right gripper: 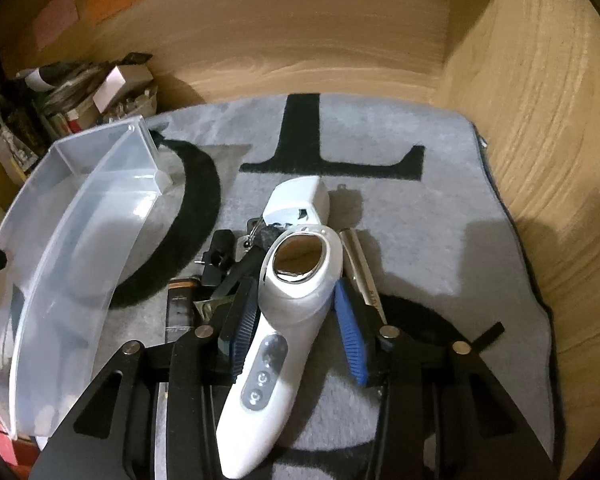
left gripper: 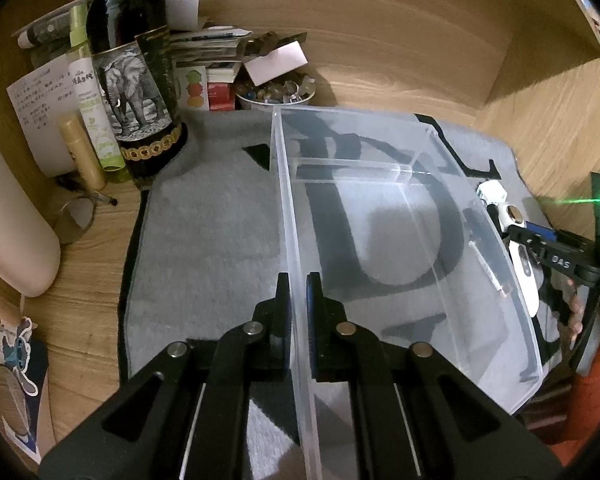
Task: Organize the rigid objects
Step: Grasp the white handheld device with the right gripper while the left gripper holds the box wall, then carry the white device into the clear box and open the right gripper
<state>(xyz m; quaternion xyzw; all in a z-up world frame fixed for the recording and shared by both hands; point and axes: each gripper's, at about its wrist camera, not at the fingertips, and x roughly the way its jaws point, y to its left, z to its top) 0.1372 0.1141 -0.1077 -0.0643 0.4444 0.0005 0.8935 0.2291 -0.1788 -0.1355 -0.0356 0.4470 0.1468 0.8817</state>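
My left gripper (left gripper: 298, 292) is shut on the left wall of a clear plastic bin (left gripper: 400, 216) that stands on a grey mat; the bin shows at the left of the right wrist view (right gripper: 72, 232). My right gripper (right gripper: 296, 300) has its blue-padded fingers (right gripper: 350, 332) around a white handheld device (right gripper: 284, 320) with a round metal head and three buttons, lying on the mat to the right of the bin. The pads look close to its sides; contact is unclear. In the left wrist view the right gripper (left gripper: 540, 248) and device (left gripper: 522, 264) sit beyond the bin's right wall.
A white box-shaped gadget (right gripper: 302, 200), a metal tube (right gripper: 360, 268), a dark battery-like cylinder (right gripper: 178, 304) and small black parts (right gripper: 220, 256) lie around the device. A dark elephant-label bottle (left gripper: 136, 80), spray bottle (left gripper: 90, 92), papers and a bowl of stones (left gripper: 276, 94) stand at back left. Wooden walls close in behind and right.
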